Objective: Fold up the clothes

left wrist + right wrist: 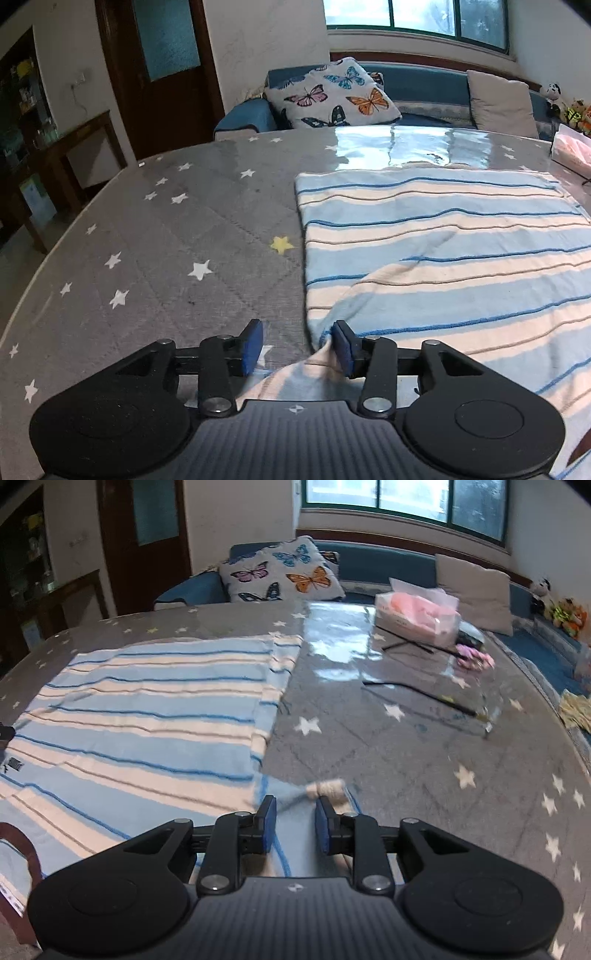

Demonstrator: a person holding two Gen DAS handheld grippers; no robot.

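Note:
A knit garment (443,251) with light blue and cream stripes lies spread flat on the grey star-print table cover (166,240). My left gripper (297,332) hangs open over the garment's near left corner. The cloth edge rises beside its right pad (341,350), and the left pad is over bare table cover. In the right wrist view the same garment (147,720) fills the left side. My right gripper (295,805) is open above a sleeve end with a cream cuff (328,788). Blue cloth shows in the gap between its pads.
A pink tissue pack (421,616) and thin black sticks (417,694) lie on the glossy far right of the table. A blue sofa with a butterfly pillow (332,96) stands behind it. A wooden chair back (18,845) pokes in at the near left.

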